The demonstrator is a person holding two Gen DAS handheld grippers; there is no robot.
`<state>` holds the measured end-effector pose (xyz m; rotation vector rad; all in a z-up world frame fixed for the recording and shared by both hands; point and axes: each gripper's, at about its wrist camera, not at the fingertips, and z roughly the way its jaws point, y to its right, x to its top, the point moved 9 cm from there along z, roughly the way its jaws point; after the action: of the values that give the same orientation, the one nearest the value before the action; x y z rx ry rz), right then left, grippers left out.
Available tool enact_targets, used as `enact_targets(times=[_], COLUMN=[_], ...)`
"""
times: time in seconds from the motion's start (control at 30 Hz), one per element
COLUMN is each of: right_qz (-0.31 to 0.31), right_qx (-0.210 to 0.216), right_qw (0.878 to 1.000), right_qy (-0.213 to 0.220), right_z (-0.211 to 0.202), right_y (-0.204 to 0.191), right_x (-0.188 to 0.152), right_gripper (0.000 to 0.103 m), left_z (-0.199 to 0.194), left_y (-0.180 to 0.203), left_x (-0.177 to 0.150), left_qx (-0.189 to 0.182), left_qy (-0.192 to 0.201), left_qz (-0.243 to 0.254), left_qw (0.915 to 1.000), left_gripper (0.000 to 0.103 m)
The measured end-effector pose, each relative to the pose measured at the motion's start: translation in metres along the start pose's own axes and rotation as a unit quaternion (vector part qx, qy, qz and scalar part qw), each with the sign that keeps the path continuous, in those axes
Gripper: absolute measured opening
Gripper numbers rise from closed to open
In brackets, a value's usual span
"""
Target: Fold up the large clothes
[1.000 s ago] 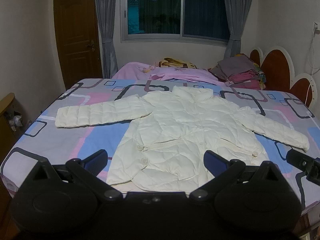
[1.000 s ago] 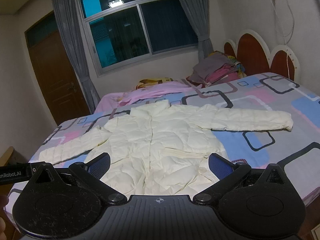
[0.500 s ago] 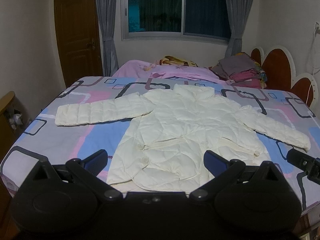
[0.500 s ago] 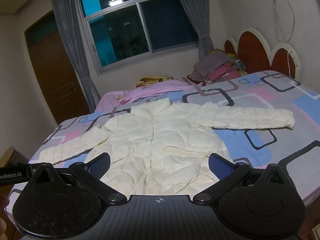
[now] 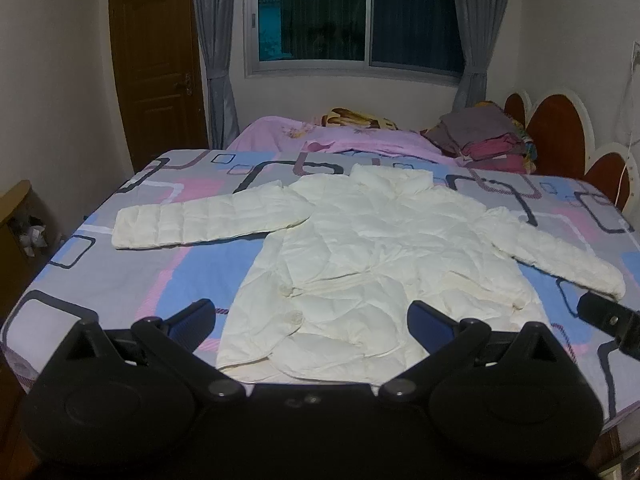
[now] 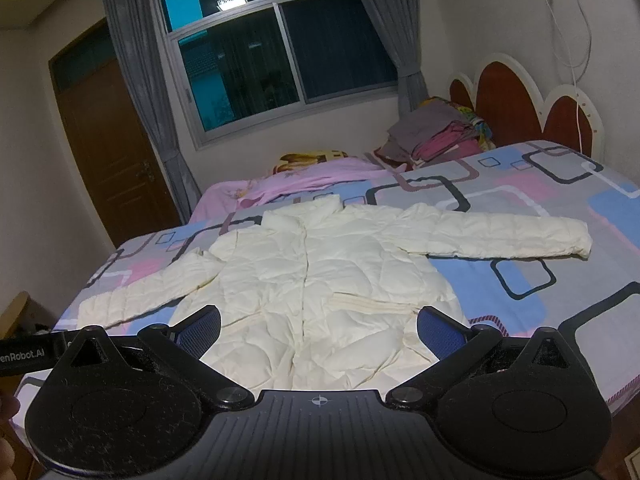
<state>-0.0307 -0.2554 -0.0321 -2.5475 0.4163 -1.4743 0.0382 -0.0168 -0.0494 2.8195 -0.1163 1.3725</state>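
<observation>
Jacket: a cream quilted puffer jacket (image 5: 372,256) lies flat and face up on the bed (image 5: 120,280), collar at the far end, hem at the near edge, both sleeves spread out to the sides; 2 buttons show near the hem on its left half, and a pale waist strip crosses the body.

Writing: "enRobot.AI" reads on a black bar at the left edge of the right wrist view; its first letters are cut off.

Left gripper (image 5: 310,316): jaws spread wide, nothing between them; it hangs over the near edge of the bed, the hem seen in the gap between its blue-padded fingers (image 5: 430,320).

Right gripper (image 6: 318,322): also wide apart and holding nothing, at the near edge, with the jacket's lower front in its gap.

Far side: a pink blanket (image 6: 320,178) and a stack of folded clothes (image 6: 436,132) beside the headboard (image 6: 516,100), well apart from the jacket.
</observation>
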Motion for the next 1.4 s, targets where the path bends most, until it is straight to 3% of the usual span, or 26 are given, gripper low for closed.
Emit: enact_targets(times=[0.27,0.57,1.4], right_qz=[-0.014,-0.024,-0.006], right_qx=[-0.006,-0.007,-0.013], right_qw=[1.000,0.999,0.999], right_qy=[-0.024,-0.043,-0.032], right_z=[0.003,-0.004,-0.001], right_y=[-0.001,-0.004,0.005], right_x=[-0.011,-0.024,-0.012], right_gripper=[0.103,0.103,0.103], left_z=[0.007,0.000,0.008], left_y=[-0.006,-0.002,0.012], left_x=[-0.018,-0.025,-0.016], left_qx=[0.006,0.007,-0.002], left_qy=[-0.031,-0.037,-0.035], left_qz=[0.007,0.010,0.017], left_qw=[0.9995,0.9992,0.9992], left_gripper=[0.102,0.102,0.102])
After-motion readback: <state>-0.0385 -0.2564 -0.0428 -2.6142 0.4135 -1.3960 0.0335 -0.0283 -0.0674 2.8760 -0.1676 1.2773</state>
